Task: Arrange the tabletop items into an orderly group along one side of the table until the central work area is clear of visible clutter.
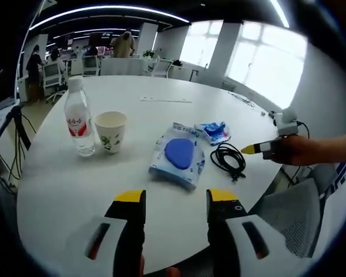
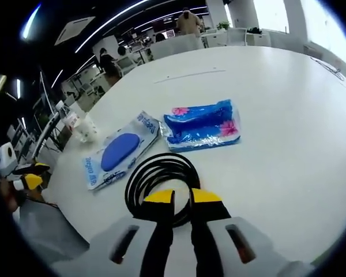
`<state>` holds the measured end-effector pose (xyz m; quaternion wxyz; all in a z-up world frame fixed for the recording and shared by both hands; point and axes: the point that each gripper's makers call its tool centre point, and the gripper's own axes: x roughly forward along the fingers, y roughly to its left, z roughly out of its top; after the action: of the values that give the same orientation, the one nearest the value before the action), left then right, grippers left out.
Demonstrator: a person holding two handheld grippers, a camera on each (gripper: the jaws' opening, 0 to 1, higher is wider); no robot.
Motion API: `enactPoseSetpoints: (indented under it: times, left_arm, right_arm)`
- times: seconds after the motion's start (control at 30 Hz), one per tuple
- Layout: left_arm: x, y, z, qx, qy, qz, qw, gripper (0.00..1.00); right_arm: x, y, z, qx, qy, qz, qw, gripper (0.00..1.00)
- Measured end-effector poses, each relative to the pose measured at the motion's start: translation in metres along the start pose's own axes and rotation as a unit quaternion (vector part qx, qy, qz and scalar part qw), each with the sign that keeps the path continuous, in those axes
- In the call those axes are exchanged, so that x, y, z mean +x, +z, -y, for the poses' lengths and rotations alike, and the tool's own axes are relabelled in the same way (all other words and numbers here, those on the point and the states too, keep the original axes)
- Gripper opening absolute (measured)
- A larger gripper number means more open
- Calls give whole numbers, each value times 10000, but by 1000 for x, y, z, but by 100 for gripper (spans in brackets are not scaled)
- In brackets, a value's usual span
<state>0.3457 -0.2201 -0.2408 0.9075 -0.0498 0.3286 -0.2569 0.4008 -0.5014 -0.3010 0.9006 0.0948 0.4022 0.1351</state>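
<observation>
The black cable point(image 2: 160, 186) is lying coiled at lower centre of the right gripper view, where the right gripper point(image 2: 181, 197) is hovering narrowly parted; the left gripper point(image 1: 176, 197) is gaping wide.

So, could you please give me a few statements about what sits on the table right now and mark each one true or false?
1. The water bottle stands upright beside the paper cup. True.
2. The paper cup lies tipped on its side. False: it stands upright.
3. The right gripper is at the coiled black cable. True.
4. The left gripper holds the wipes pack. False: its jaws are open and empty, short of the pack.
5. The blue tissue pack sits on the cable. False: they lie apart.
</observation>
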Motion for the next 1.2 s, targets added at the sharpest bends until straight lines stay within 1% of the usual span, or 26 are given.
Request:
enactPoseSetpoints:
  times: [0.17,0.37,0.6,0.77,1.0,1.07,1.13,1.2]
  left_arm:
    - [5,-4,1,-20,-16,-53,10000,41]
    - [10,-8,4,-37,-25,-112,9999,40]
    - [14,-11,8,-86,-27,-139,9999,40]
    - [19,-12,12,-111,-53,-165,9998,39]
    - [32,-7,16,-194,-67,-151,9997,38]
    - [36,-7,17,-215,-56,-179,9996,36]
    - [40,-9,17,-345,-49,-198,9992,35]
    - [43,-9,19,-388,-58,-201,9990,35]
  right_arm:
    - [1,0,-10,-110,119,-32,9999,10]
    - [1,-1,-22,-397,265,-106,9988,10]
    - [3,-2,-26,-509,358,-167,9979,11]
    - [5,2,-31,-575,416,-183,9973,11]
    - [12,15,-44,-713,551,-162,9958,11]
    - [16,22,-48,-790,621,-123,9949,11]
    - [21,29,-52,-879,705,-104,9936,12]
    - [25,37,-55,-932,762,-86,9927,12]
